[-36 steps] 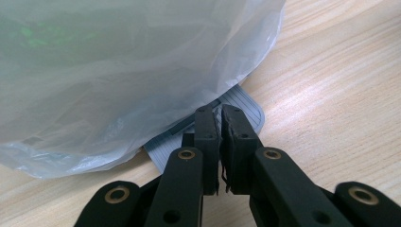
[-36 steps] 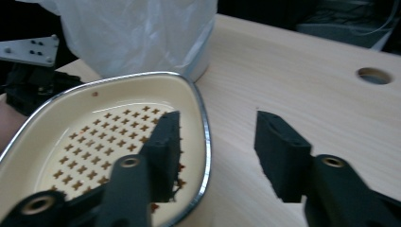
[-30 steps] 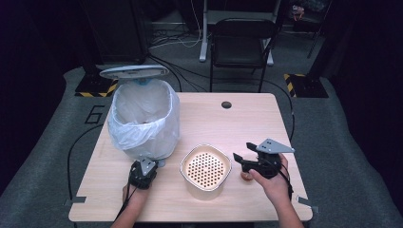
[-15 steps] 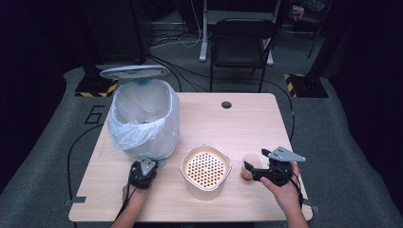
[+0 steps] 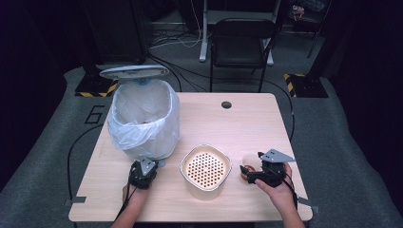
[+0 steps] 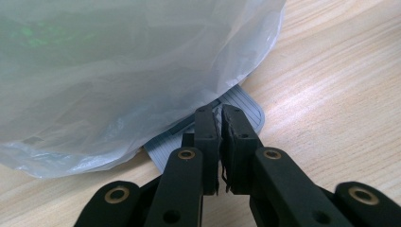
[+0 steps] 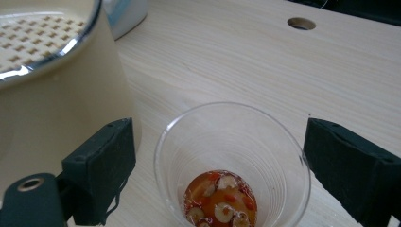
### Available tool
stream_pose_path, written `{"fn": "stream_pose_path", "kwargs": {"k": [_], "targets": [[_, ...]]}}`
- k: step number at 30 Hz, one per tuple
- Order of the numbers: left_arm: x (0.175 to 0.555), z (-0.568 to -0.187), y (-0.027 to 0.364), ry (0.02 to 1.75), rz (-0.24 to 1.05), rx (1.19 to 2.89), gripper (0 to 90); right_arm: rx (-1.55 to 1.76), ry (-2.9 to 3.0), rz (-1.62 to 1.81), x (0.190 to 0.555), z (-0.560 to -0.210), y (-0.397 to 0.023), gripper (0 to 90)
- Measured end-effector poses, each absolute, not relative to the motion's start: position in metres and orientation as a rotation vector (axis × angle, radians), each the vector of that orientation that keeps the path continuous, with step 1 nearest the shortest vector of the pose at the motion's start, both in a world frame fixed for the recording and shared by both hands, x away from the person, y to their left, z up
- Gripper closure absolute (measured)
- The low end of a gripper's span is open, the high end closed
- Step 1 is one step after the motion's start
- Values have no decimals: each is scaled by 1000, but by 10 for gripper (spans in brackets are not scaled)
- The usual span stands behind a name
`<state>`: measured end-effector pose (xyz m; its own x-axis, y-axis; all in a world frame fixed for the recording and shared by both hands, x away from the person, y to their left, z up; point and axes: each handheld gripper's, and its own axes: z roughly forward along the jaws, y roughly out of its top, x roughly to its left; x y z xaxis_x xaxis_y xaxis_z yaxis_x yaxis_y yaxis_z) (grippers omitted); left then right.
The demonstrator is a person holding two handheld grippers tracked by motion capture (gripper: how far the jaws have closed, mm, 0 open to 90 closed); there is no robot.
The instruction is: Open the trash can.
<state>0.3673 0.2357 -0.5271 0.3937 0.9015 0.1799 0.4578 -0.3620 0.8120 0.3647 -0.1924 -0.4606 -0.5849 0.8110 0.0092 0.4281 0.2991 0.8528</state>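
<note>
A clear plastic cup (image 7: 231,156) with orange-red food scraps in its bottom stands on the table just right of a cream container (image 5: 205,168) with a perforated strainer insert. My right gripper (image 7: 231,175) has just been opening; the cup stands between its jaws and neither pad presses on it. In the high view this right gripper (image 5: 247,173) is near the table's front right, with the cup (image 5: 248,164) at its tips. My left gripper (image 6: 220,113) is shut, its tips on the grey ribbed pedal (image 6: 246,106) of the bin (image 5: 142,118), whose lid (image 5: 134,72) stands raised.
The bin's clear bag (image 6: 118,61) bulges over the pedal. A cable hole (image 5: 226,104) sits near the table's far edge. A black chair (image 5: 240,45) stands beyond the table, and cables run across the floor.
My right hand has sunk toward the table with the cup, and its jaws have spread apart from the cup. The left hand has stayed put.
</note>
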Motion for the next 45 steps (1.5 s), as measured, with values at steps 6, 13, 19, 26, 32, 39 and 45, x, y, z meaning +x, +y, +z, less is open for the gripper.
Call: {"fn": "stream_pose_path", "kwargs": {"k": [6, 13, 19, 26, 32, 39, 45], "targets": [[367, -527, 236, 1162, 833, 1972, 852, 1122, 2178, 1209, 369, -477, -194, 138], [367, -527, 236, 1159, 840, 1975, 853, 1120, 2210, 1186, 374, -487, -190, 160], [368, -527, 236, 1161, 846, 1964, 852, 1116, 2203, 1193, 376, -490, -190, 279], [367, -527, 235, 1164, 835, 1965, 853, 1111, 2233, 1236, 379, -489, -192, 310], [367, -528, 235, 1161, 845, 1963, 853, 1048, 2236, 1269, 385, -476, -193, 323], [367, -528, 234, 1167, 840, 1956, 852, 940, 2240, 1276, 399, -457, -189, 335], [367, -528, 235, 1162, 841, 1968, 853, 893, 2241, 1281, 414, -443, -181, 338]]}}
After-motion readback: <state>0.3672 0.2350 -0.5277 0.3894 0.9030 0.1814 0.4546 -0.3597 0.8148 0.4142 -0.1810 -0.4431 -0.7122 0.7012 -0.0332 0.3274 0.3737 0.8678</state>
